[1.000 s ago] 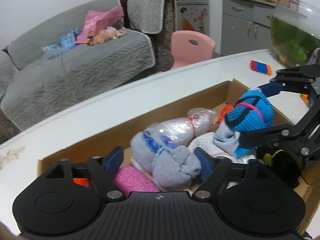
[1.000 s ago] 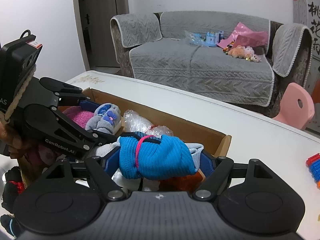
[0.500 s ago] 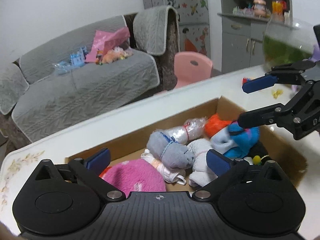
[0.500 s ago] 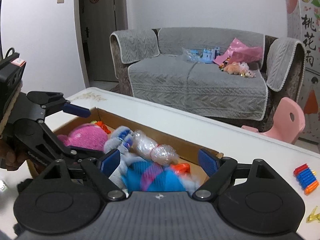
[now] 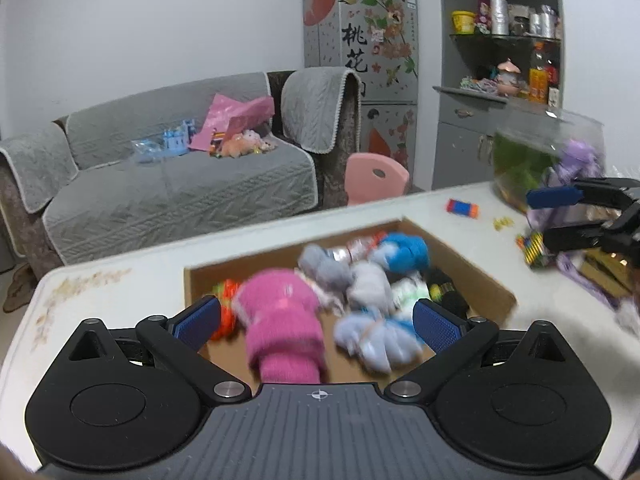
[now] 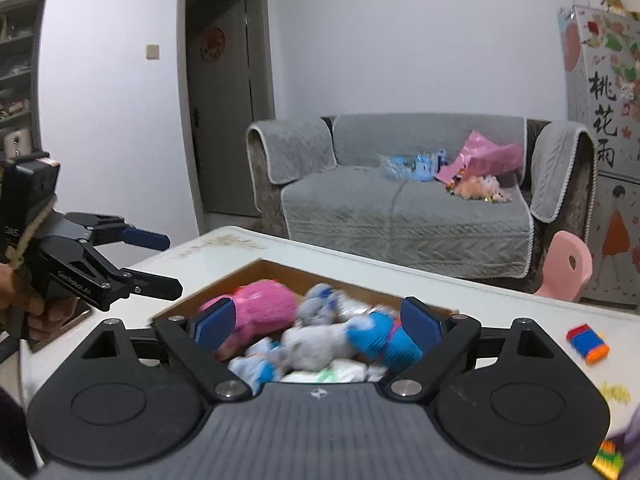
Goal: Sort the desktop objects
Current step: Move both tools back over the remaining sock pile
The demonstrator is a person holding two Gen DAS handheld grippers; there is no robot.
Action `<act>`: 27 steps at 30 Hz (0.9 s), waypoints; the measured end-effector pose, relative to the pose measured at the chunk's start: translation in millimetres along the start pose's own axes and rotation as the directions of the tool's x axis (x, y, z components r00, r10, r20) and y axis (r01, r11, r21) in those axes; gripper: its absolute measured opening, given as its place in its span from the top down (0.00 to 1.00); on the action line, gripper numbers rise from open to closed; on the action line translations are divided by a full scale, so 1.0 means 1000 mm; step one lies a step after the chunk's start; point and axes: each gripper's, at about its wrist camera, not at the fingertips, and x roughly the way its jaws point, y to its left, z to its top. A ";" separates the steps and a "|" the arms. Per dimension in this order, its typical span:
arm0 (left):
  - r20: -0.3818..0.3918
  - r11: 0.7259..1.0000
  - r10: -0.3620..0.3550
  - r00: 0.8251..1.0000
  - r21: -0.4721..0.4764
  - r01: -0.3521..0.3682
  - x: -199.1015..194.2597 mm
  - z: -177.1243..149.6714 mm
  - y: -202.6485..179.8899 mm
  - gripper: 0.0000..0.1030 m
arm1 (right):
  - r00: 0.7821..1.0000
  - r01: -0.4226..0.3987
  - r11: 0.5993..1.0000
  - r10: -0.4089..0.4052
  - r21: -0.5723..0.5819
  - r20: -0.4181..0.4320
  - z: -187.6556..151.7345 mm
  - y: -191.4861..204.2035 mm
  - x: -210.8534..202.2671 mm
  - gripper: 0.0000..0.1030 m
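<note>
On the white surface (image 5: pixel 152 256) a shallow cardboard box (image 5: pixel 472 268) sits already well filled with rolled soft bundles: a pink one (image 5: pixel 280 312) at the near left, grey ones (image 5: pixel 324 270) in the middle, a bright blue one (image 5: pixel 404 248) toward the far side, plus pale and dark pieces, all blurred by motion. The left tool (image 5: pixel 316 320) hangs above the near edge of the box with its jaws spread wide and nothing between the pads. The right tool (image 6: pixel 316 320) is also above the box, its jaws opening, with the bundles lying loose in the box below them, not gripped.

That much of the sorting looks done, judging by the packed box. What is left, as far as can be seen, lies outside it on the surface: a small blue-and-orange block (image 5: pixel 463 208), a few tiny yellow bits (image 5: pixel 503 222), a multicoloured striped piece (image 5: pixel 532 246), and a purple item (image 5: pixel 580 160) by the glass tank (image 5: pixel 520 156). Both tools are free for the next pick.
</note>
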 end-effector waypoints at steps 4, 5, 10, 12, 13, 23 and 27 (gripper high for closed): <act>-0.030 1.000 -0.016 0.999 -0.013 0.016 -0.017 -0.036 -0.008 0.00 | 0.999 -0.027 0.999 0.027 0.035 0.019 -0.023 0.023 -0.021 0.13; -0.038 1.000 -0.017 0.999 -0.017 0.016 -0.019 -0.044 -0.011 0.00 | 0.999 -0.035 0.998 0.034 0.044 0.016 -0.029 0.028 -0.024 0.13; -0.093 0.999 -0.028 0.995 -0.029 0.025 -0.015 -0.076 -0.023 0.00 | 0.995 -0.081 0.995 0.084 0.058 -0.052 -0.057 0.056 -0.012 0.11; -0.099 1.000 -0.018 0.995 -0.017 0.016 -0.012 -0.081 -0.028 0.00 | 0.992 -0.091 0.995 0.094 0.047 -0.079 -0.069 0.065 -0.004 0.11; -0.102 1.000 -0.016 0.995 -0.014 0.014 -0.009 -0.081 -0.028 0.00 | 0.989 -0.102 0.994 0.106 0.045 -0.098 -0.072 0.069 0.001 0.11; -0.132 0.991 -0.070 0.989 -0.122 0.054 0.015 -0.085 -0.018 0.00 | 0.979 -0.083 0.996 0.084 0.016 -0.183 -0.096 0.072 0.029 0.12; -0.154 0.991 -0.072 0.985 -0.125 0.053 0.030 -0.083 -0.019 0.00 | 0.976 -0.096 0.995 0.095 0.006 -0.196 -0.096 0.074 0.037 0.12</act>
